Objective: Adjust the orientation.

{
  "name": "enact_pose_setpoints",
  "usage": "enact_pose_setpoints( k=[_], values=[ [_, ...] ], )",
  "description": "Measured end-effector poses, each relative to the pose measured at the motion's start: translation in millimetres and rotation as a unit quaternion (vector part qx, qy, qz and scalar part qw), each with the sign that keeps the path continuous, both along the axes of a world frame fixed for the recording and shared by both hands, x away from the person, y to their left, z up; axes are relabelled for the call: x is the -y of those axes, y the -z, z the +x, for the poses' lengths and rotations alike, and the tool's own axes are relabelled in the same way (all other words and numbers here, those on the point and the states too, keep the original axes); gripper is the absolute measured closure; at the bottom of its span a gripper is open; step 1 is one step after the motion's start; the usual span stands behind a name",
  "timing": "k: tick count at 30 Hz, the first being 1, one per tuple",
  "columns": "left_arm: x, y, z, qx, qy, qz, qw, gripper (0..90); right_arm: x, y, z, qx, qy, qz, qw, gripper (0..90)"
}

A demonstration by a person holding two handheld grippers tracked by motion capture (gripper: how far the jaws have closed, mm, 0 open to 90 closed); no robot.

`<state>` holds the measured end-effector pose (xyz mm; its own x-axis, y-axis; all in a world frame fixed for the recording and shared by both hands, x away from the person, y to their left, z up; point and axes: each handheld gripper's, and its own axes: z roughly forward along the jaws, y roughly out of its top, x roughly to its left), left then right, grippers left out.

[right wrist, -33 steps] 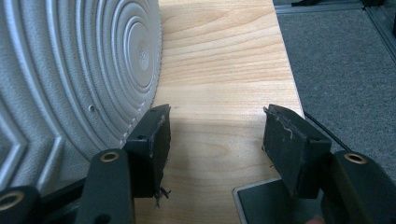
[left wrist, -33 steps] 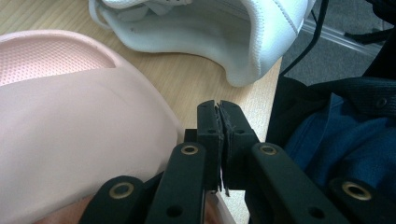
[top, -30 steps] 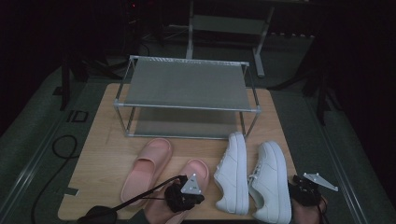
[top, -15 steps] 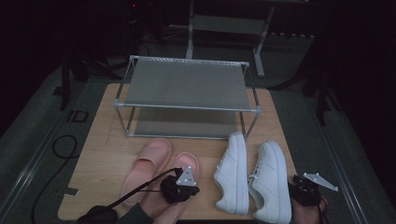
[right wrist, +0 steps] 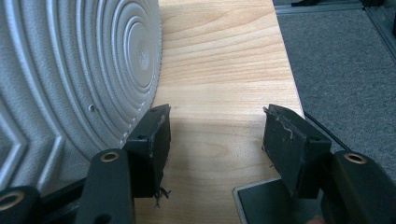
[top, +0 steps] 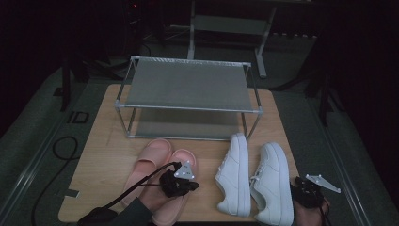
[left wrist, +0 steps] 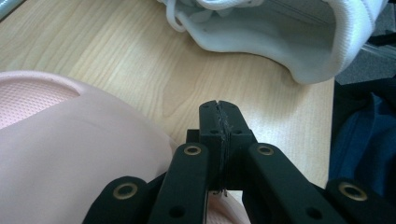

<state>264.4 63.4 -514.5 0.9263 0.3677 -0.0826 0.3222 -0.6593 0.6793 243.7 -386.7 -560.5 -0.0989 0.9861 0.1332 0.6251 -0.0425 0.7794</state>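
A pair of pink slippers lies at the table's front left; the left slipper (top: 153, 162) sits beside the right slipper (top: 175, 200). My left gripper (top: 192, 185) hovers over the right slipper, pointing toward the white sneakers. In the left gripper view, my left gripper (left wrist: 218, 112) is shut with nothing in it, the pink slipper (left wrist: 70, 154) is below left, and a white sneaker (left wrist: 280, 37) is ahead. Two white sneakers (top: 235, 174) (top: 273, 181) lie at the front right. My right gripper (top: 303, 188) rests right of them. It (right wrist: 215, 126) stands open beside the grey ribbed sneaker sole (right wrist: 70, 70), empty.
A metal two-tier shoe rack (top: 188, 87) stands at the back of the wooden table (top: 106, 141). Grey carpet (right wrist: 345, 60) borders the table's right edge. A black cable (top: 61, 150) loops on the floor at the left.
My left gripper has shifted a little to the left and farther up the table over the pink slipper. The right gripper and the shoes have stayed put.
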Motion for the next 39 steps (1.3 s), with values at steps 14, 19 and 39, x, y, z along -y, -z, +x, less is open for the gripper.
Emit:
enact_pose_setpoints(
  k=[14, 19, 39],
  values=[
    [-11.7, -2.1, 25.6, 0.005, -0.034, 0.015, 0.9993, 89.1, 0.0, 0.0, 0.0, 0.0, 0.0, 0.0, 1.0, 40.7],
    [-13.9, -3.8, 28.1, 0.004, -0.045, 0.011, 0.9989, 86.3, 0.0, 0.0, 0.0, 0.0, 0.0, 0.0, 1.0, 40.7],
    [-92.7, -48.8, 8.9, 0.052, -0.207, -0.019, 0.9767, 55.4, 0.0, 0.0, -0.1, 0.0, 0.0, 0.0, 1.0, 40.7]
  ],
)
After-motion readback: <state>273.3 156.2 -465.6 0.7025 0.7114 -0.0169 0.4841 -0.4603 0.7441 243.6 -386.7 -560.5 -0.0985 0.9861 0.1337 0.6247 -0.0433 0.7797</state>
